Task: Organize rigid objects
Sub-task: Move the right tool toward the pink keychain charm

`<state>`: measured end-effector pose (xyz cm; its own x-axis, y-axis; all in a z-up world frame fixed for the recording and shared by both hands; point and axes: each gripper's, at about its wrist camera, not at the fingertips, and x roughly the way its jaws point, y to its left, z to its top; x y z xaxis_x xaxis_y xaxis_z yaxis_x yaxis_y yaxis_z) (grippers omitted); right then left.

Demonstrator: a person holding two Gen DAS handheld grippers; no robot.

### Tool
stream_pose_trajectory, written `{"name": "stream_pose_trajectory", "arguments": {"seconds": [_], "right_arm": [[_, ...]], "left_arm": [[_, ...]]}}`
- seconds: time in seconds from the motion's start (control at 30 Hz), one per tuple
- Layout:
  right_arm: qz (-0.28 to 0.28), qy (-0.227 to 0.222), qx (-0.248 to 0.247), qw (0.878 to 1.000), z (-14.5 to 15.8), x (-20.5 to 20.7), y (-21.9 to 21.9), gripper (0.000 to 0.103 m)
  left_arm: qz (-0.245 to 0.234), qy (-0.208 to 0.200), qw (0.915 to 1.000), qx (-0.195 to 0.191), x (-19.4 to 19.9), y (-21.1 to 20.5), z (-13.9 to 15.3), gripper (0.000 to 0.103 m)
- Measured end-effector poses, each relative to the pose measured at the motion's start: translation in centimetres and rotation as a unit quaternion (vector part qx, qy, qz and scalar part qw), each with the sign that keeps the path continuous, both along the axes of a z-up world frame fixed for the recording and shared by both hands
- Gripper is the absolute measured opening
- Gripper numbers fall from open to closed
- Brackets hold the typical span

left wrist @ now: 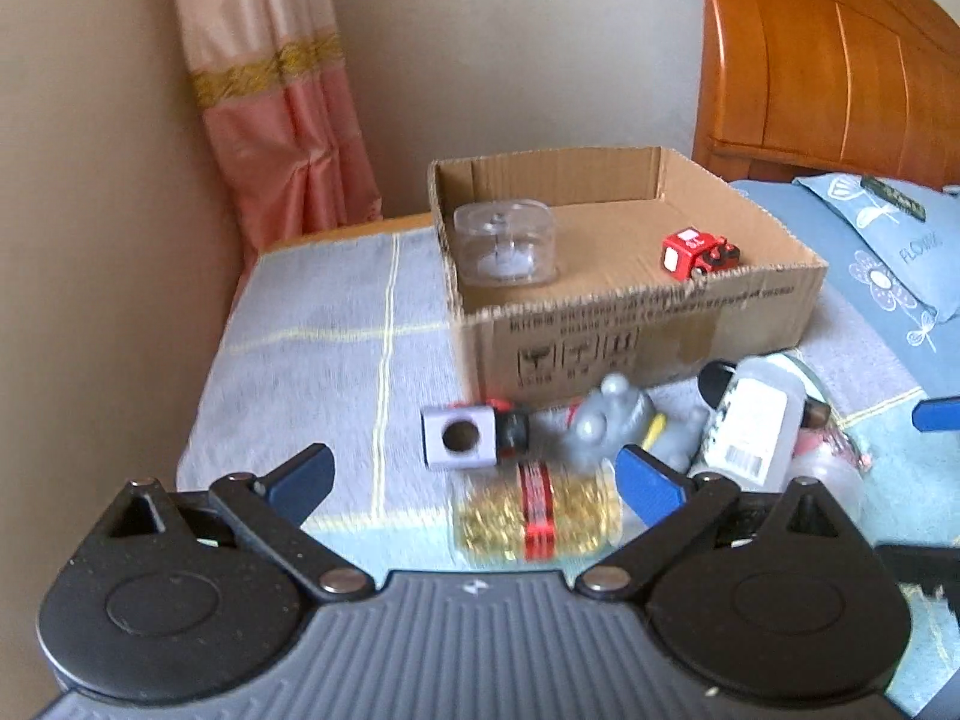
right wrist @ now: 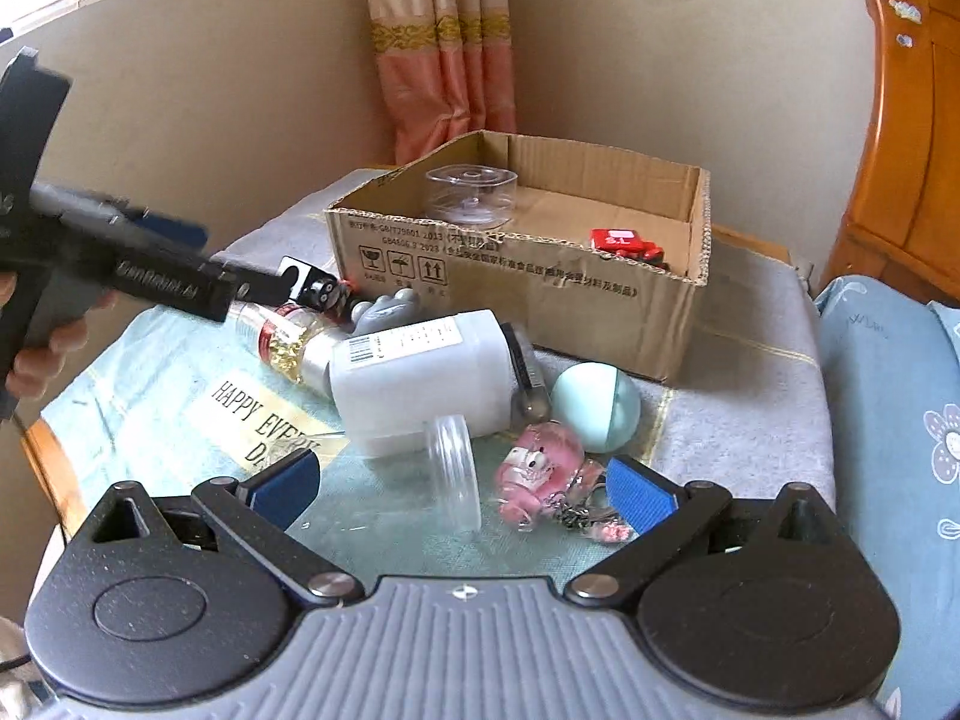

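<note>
A cardboard box stands at the back of the table, holding a clear plastic case and a red toy truck. In front of it lie a grey cube with a hole, a grey figurine, a gold-filled jar, a white bottle, a clear cup, a pink keychain charm and a pale green ball. My left gripper is open above the jar. My right gripper is open around the cup and charm.
A checked cloth covers the table, with a glass mat in front. A wall and pink curtain stand behind, a wooden headboard and blue pillow to the right. The left tool's body shows in the right wrist view.
</note>
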<state>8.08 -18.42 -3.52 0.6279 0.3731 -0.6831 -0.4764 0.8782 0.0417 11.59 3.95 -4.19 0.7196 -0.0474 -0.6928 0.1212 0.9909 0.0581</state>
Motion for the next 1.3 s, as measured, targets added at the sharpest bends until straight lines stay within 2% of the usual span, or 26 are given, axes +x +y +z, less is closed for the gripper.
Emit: {"name": "stream_pose_trajectory", "arguments": {"seconds": [0.13, 0.23, 0.33, 0.53, 0.67, 0.8, 1.13, 1.3], "right_arm": [[-0.040, -0.007, 0.011, 0.999, -0.2, 0.4, -1.2, 0.103], [-0.074, -0.013, 0.004, 0.997, -0.5, 0.8, -2.7, 0.103], [-0.085, -0.010, -0.007, 0.996, -1.1, 0.9, -3.9, 0.103], [-0.050, 0.030, -0.071, 0.996, -4.5, 2.0, -4.1, 0.103], [-0.025, 0.060, -0.058, 0.996, -5.7, 2.6, -3.8, 0.103], [-0.016, 0.062, -0.063, 0.996, -5.8, 2.6, -3.2, 0.103], [0.029, -0.022, -0.019, 0.999, -6.9, 0.1, -5.7, 0.103], [0.053, -0.005, -0.032, 0.998, -6.3, 1.4, -5.4, 0.103]], "left_arm": [[0.007, 0.011, 0.9998, -0.016, -0.6, 0.0, -1.0, 0.100], [0.009, 0.017, 0.9997, -0.015, -0.6, -0.2, -1.5, 0.100], [0.010, 0.018, 0.9996, -0.020, -0.6, -0.3, -1.5, 0.100], [0.014, 0.019, 0.9993, -0.029, -0.6, -0.4, -1.5, 0.100], [0.013, 0.022, 0.9993, -0.028, -0.4, -0.6, -1.8, 0.100], [0.013, 0.028, 0.9992, -0.026, -0.2, -0.7, -2.1, 0.100], [0.007, 0.037, 0.9989, -0.029, -0.1, -1.3, -2.8, 0.100], [0.006, 0.044, 0.9984, -0.036, 0.2, -1.3, -3.2, 0.100]]}}
